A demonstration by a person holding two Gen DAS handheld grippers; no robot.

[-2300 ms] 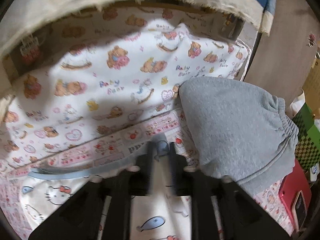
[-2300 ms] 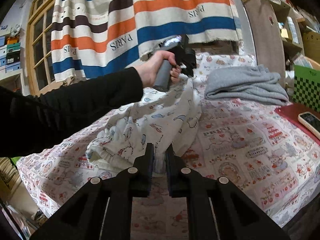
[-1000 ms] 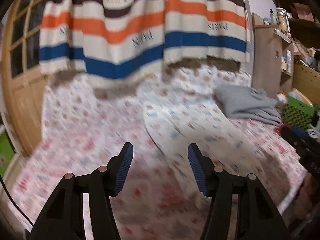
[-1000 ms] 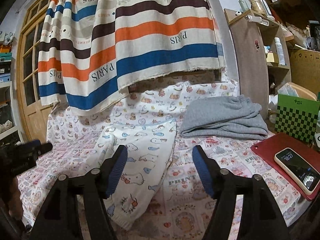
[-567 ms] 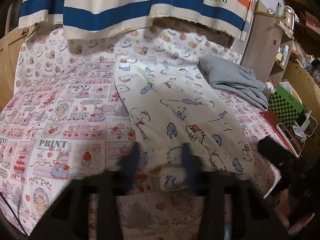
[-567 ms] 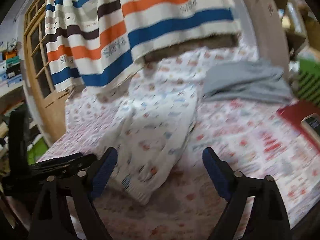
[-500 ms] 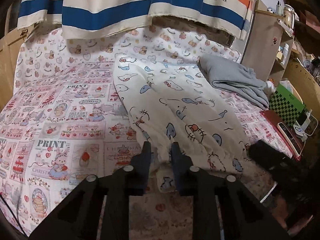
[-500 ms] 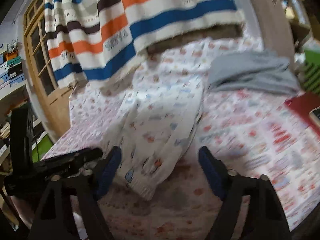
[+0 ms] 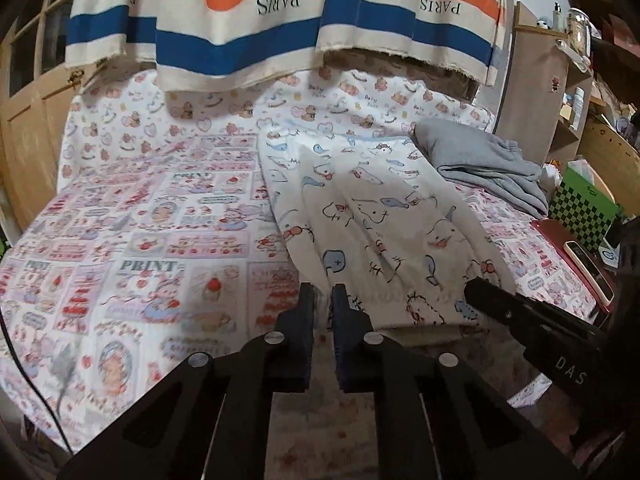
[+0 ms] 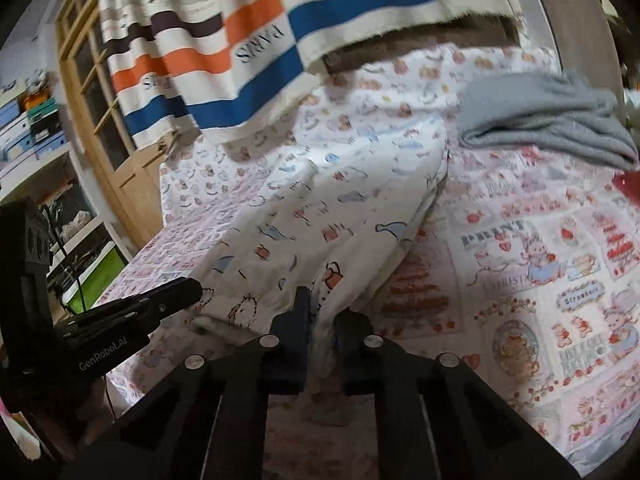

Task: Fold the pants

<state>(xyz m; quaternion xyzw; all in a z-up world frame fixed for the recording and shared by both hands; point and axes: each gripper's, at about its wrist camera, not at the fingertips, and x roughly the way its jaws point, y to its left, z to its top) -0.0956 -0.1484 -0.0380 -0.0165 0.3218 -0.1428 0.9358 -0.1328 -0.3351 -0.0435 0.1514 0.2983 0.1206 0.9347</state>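
Note:
White pants (image 9: 376, 216) with cartoon prints lie lengthwise on the bed, folded in half, with the near hem at the bed's front edge; they also show in the right wrist view (image 10: 320, 216). My left gripper (image 9: 323, 300) is shut on the near left corner of the hem. My right gripper (image 10: 322, 312) is shut on the near right corner of the hem. The right gripper shows in the left wrist view (image 9: 520, 312), and the left gripper shows in the right wrist view (image 10: 160, 300).
Grey folded pants (image 9: 484, 164) lie at the back right of the bed. A phone (image 9: 588, 268) on a red board and a green checkered box (image 9: 580, 212) stand at the right. A striped curtain (image 9: 280, 20) hangs behind. A wooden door (image 10: 100, 120) is at the left.
Both grippers were open above the bed one second ago. They have come down to the near hem of the white pants and closed on its two corners.

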